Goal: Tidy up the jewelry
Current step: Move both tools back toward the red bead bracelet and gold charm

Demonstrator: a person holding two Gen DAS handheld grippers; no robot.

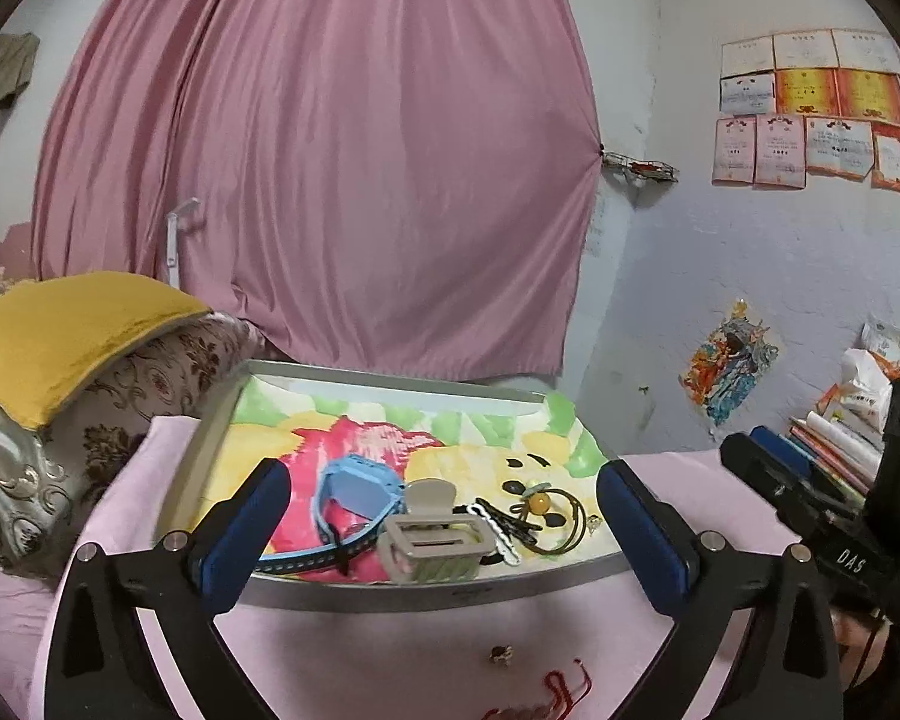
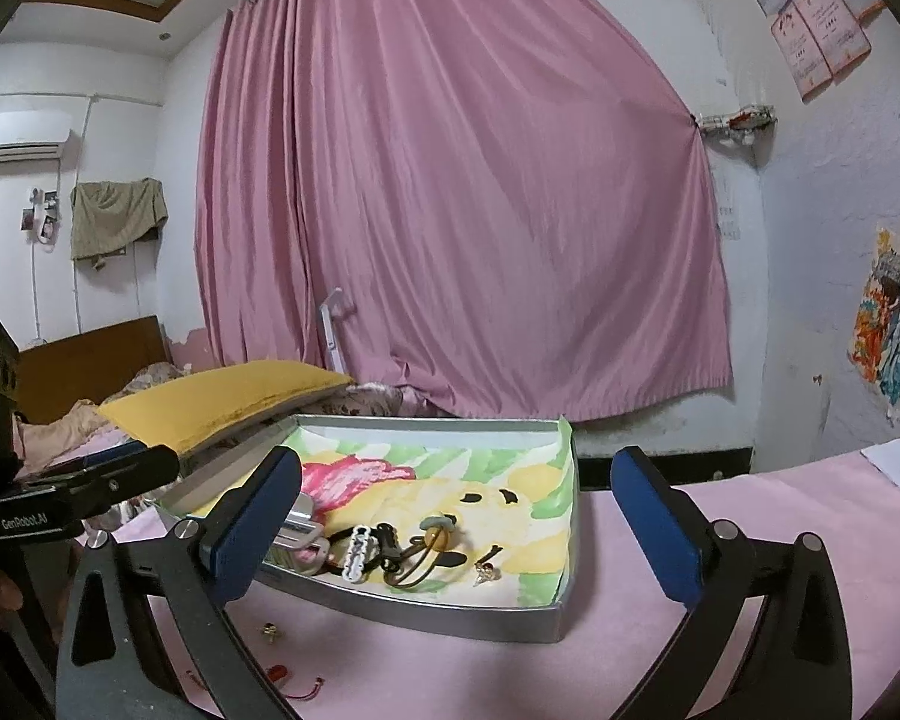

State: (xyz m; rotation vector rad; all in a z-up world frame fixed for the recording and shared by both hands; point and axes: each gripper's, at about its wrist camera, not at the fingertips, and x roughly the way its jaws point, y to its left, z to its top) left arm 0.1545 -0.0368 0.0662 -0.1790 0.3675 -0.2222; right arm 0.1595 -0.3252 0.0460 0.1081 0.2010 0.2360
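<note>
Here, left tool (image 1: pixel 444 531) wide open, right tool (image 2: pixel 456 531) likewise, empty.

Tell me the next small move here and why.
Probably lower the open left gripper toward the small earring on the pink cloth. It and the red cord lie outside the tray; both grippers are empty.

Pink curtain (image 2: pixel 462 192) covers most of the far wall, gathered at a wall hook on its right edge. White plaster walls, scuffed. Certificates (image 1: pixel 810 108) taped on right wall; a colourful poster (image 1: pixel 729 360) below them. Air conditioner (image 2: pixel 24 144) high on left wall. Olive cloth (image 2: pixel 117 216) hangs beneath. Wooden headboard (image 2: pixel 90 360), yellow pillow (image 2: pixel 222 396) on bed at left.
</note>
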